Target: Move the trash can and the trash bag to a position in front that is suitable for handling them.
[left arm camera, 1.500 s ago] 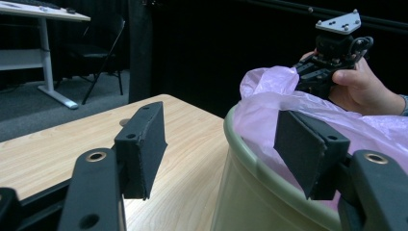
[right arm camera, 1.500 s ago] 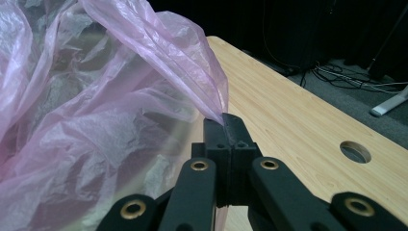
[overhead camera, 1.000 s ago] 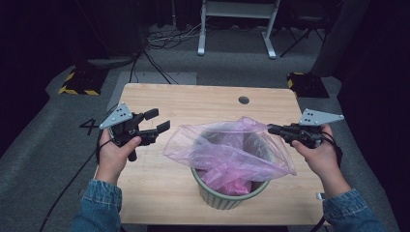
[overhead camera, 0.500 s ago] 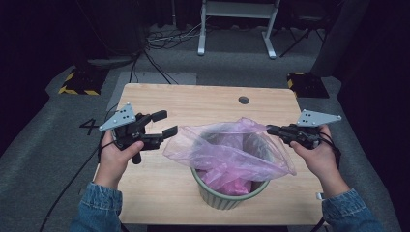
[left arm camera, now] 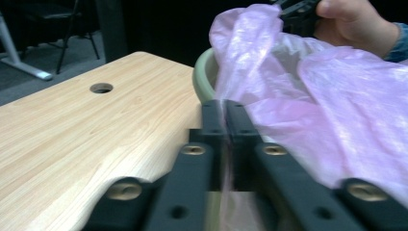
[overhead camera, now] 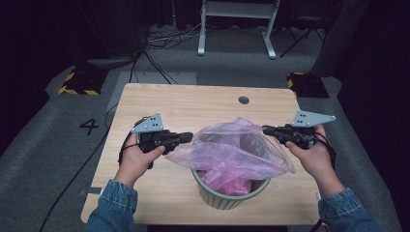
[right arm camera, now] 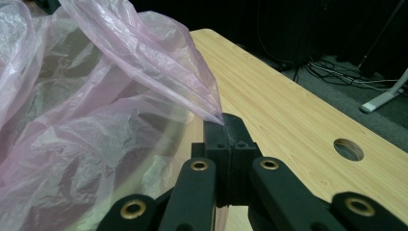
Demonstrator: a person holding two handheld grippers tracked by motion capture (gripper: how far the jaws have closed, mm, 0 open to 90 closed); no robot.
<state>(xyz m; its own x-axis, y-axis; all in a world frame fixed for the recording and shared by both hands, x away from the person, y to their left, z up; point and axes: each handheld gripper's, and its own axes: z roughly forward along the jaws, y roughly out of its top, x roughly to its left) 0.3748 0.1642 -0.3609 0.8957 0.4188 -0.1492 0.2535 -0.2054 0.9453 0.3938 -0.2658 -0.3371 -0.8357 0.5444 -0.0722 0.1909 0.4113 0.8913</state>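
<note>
A thin pink plastic bag (overhead camera: 232, 150) lines a pale green bin (overhead camera: 227, 195) near the table's front edge and billows above the rim. My left gripper (overhead camera: 191, 137) has just closed its jaws, and they pinch the bag's left edge (left arm camera: 269, 43) beside the bin's rim (left arm camera: 202, 72). On the right, my right gripper (overhead camera: 265, 129) is shut on the bag's other edge, with the film (right arm camera: 96, 120) stretched away from its tips (right arm camera: 225, 122). Both grippers hold the film a little above the bin, on opposite sides.
The bin stands on a light wooden table (overhead camera: 193, 106) with a round cable hole (overhead camera: 243, 100) at the far side. Beyond the table lie cables and a white desk frame (overhead camera: 237, 29) on grey floor. A hand holding the right gripper (left arm camera: 356, 24) appears in the left gripper view.
My left gripper moved right to the bag's edge and its open jaws closed on the film. The right gripper stayed in place, still gripping the bag.
</note>
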